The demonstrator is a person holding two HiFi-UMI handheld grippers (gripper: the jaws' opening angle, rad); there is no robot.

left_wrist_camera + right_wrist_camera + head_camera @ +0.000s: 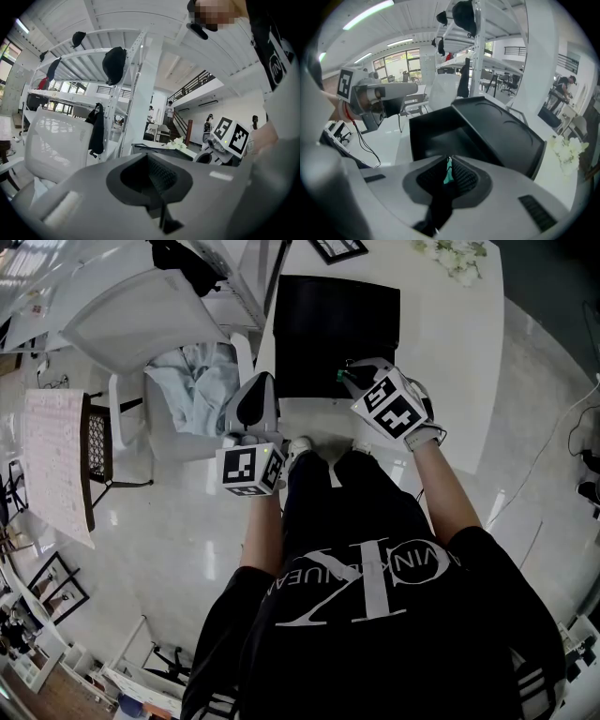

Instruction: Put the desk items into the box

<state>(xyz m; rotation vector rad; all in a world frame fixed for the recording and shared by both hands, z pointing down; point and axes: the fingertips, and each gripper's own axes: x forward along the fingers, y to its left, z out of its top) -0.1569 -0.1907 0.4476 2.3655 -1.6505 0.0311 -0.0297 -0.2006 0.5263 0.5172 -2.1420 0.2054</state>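
The left gripper [152, 174] is clenched with nothing between its jaws and is held off the table's left edge, touching nothing. The right gripper [349, 369] is closed on a small teal item [448, 172], too small to tell what it is, and holds it over the near right part of the box [323, 324]. The box is black and open, with its lid raised on the right in the right gripper view.

Each gripper's cube shows black-and-white square markers. The person's black shirt [375, 634] carries a large white "CK", with smaller lettering across it that is only partly readable.

The box stands on a white table [450, 324]. Left of it is a white chair [131, 320], and pale blue cloth [192, 381] lies near it. White flowers [457, 254] sit at the table's far end. The floor [169, 549] is pale and glossy. The left gripper view shows a white rack [136, 70] hung with dark things.
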